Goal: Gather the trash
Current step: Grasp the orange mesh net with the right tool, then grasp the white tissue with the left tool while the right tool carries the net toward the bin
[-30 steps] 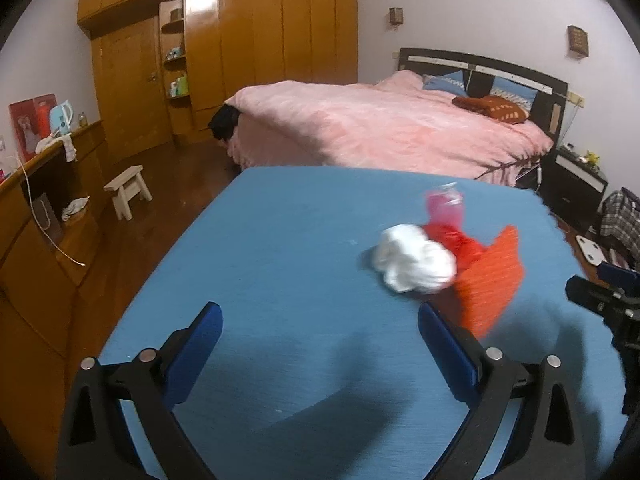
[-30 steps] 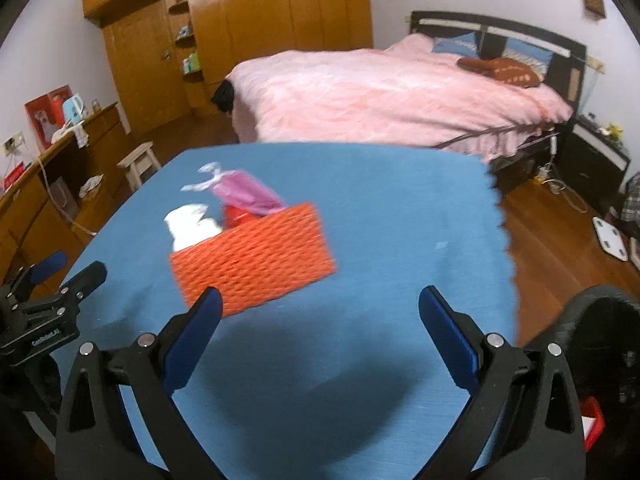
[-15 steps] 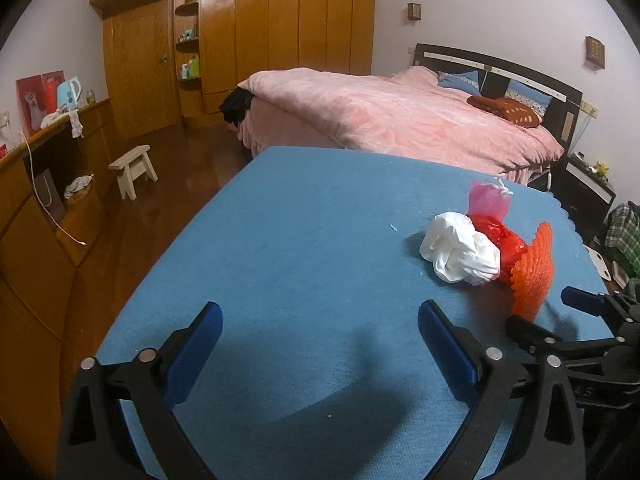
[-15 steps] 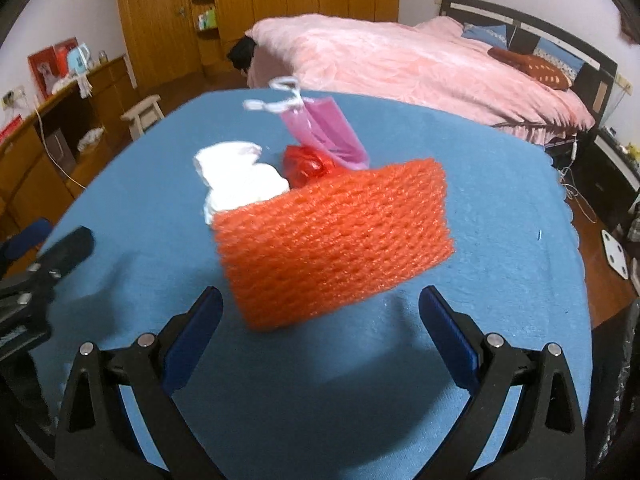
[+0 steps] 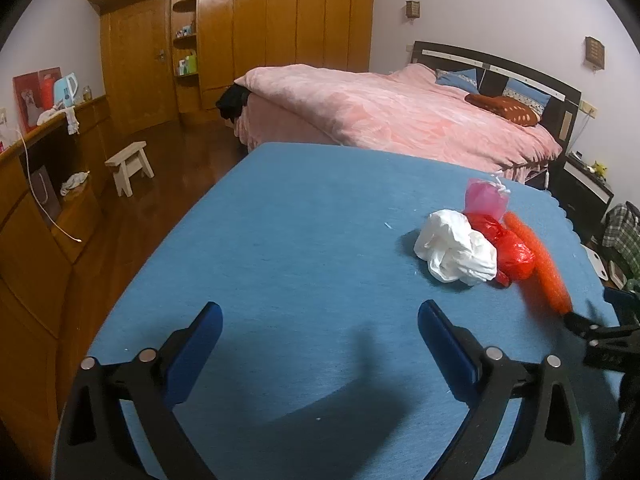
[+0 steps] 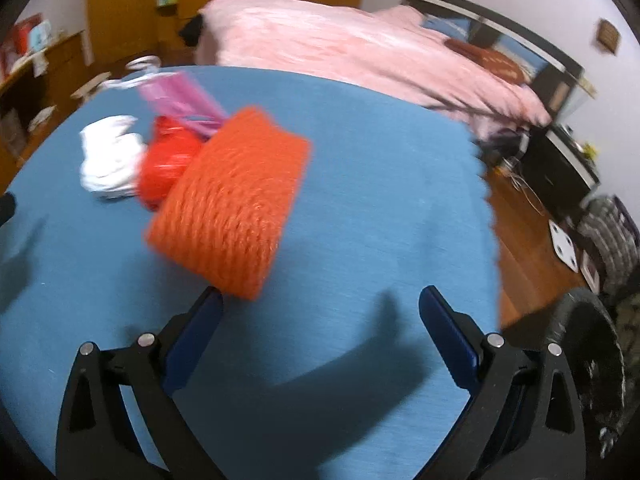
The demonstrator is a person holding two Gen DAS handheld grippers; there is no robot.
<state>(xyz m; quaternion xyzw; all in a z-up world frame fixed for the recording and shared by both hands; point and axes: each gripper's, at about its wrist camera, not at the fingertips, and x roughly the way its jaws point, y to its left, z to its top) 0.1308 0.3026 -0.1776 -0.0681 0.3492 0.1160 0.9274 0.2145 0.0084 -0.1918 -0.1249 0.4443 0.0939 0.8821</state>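
1. The left wrist view looks forward along the left claw (image 5: 320, 344) from low over the near part of the blue desk (image 5: 288, 240), facing the bed (image 5: 392, 116) and wardrobe (image 5: 248, 32); the trash pile lies off to its right.
2. The right wrist view looks along the right claw (image 6: 320, 328), tilted lower and very near the orange foam net (image 6: 232, 204), blurred.
3. Both views share the desk, the white wad (image 5: 456, 252) (image 6: 108, 160), the red bag (image 5: 508, 248) (image 6: 168, 160), and the bed (image 6: 360, 48).
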